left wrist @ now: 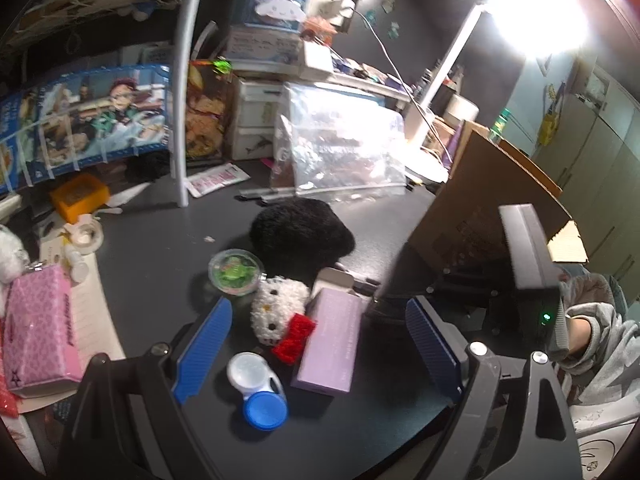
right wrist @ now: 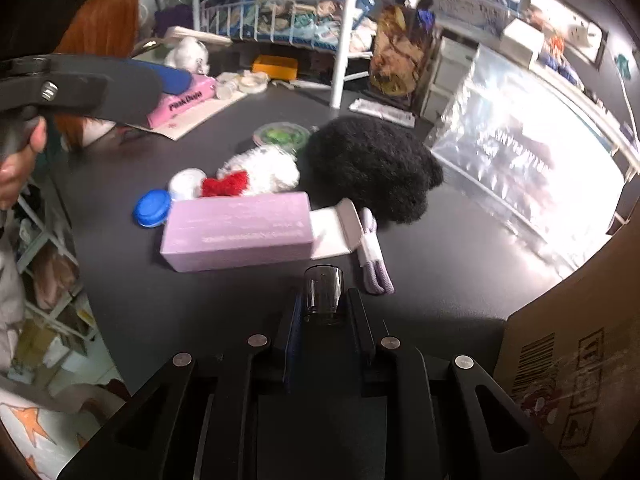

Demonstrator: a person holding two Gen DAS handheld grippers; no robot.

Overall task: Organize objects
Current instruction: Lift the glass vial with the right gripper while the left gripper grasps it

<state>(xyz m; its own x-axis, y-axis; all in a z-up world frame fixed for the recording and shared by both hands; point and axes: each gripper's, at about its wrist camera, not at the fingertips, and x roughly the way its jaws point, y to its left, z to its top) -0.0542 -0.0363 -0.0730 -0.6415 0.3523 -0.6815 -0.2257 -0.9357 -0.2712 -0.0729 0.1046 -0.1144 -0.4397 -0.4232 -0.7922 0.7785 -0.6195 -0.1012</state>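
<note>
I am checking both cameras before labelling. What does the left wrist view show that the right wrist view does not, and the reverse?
Only the left wrist view shows the bright lamp, the open left gripper from behind, and a grey sleeve.

Only the right wrist view shows the small dark glass jar held in the shut right gripper, the rolled lilac cloth, and a hand.

Both show the purple box, white plush toy, blue and white case, black fluffy thing, green tub and cardboard box.
</note>
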